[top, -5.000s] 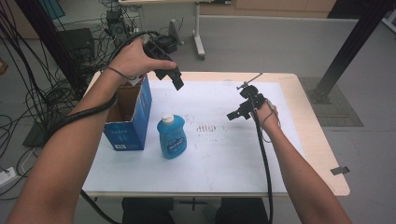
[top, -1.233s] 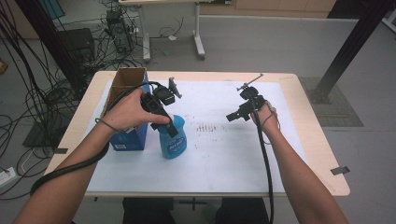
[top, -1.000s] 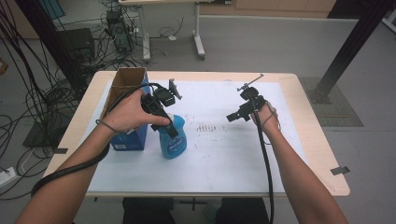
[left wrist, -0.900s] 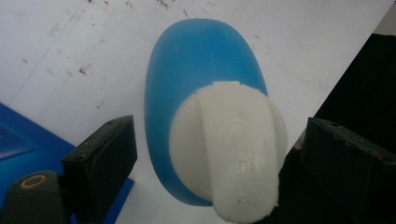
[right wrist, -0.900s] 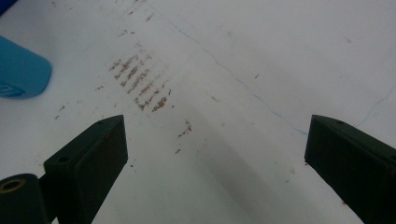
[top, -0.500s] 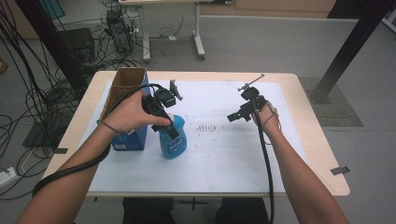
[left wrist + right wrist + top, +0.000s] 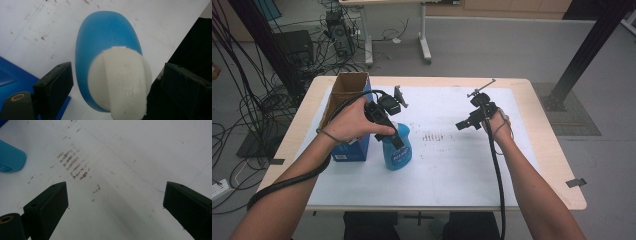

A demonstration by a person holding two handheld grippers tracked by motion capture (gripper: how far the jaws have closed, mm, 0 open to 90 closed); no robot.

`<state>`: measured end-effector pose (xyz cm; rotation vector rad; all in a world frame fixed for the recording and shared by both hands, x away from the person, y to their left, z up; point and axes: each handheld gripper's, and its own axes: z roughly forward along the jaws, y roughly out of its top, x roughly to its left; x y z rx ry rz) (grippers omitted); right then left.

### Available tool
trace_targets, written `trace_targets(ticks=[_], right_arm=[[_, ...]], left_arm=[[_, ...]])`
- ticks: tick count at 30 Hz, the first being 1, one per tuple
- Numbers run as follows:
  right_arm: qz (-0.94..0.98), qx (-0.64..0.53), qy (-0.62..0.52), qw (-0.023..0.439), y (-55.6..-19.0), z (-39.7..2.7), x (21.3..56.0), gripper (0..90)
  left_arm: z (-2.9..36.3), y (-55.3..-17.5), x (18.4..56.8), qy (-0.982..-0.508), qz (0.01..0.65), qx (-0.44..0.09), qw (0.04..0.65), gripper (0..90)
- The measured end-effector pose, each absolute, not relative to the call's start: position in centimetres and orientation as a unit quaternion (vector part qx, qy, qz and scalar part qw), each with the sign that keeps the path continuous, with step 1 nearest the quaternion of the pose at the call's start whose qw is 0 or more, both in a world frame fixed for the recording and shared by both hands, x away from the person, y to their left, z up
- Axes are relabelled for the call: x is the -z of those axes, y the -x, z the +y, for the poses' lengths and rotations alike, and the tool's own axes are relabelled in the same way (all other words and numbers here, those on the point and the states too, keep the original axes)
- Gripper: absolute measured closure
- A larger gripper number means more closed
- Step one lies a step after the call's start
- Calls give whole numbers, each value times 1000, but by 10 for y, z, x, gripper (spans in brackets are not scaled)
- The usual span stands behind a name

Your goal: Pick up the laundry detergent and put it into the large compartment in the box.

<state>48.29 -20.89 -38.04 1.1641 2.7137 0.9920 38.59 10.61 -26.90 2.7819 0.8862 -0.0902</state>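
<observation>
The left gripper (image 7: 112, 82) hangs right over the blue bottle (image 7: 105, 42), jaws spread wide, one at nine o'clock and one at three o'clock of the white cap (image 7: 122, 82), with a clear gap on each side and no pad touching. In the high view, that left gripper (image 7: 389, 127) sits atop the blue bottle (image 7: 398, 152), which stands upright on the tabletop (image 7: 462, 175), just beside the blue cardboard box (image 7: 349, 115) at its nine o'clock. The box is open at the top. Over at three o'clock, well apart, the right gripper (image 7: 464, 124) hovers above bare white tabletop, its jaws open too, nothing between them. Brown smudge marks (image 7: 73, 166) lie on the surface ahead of it.
</observation>
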Motion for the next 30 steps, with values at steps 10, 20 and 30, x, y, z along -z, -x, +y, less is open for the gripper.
trace_targets(ticks=[10,20,30], right_arm=[[871,-318,-373,15,-483,-209,380,55],[872,-317,-373,15,-483,-209,381,55],[872,-317,-372,16,-483,-209,380,55]], left_arm=[[106,-385,268,-947,301,29,108,108],[107,-386,269,-946,303,28,109,108],[106,-386,269,-947,301,29,107,108]])
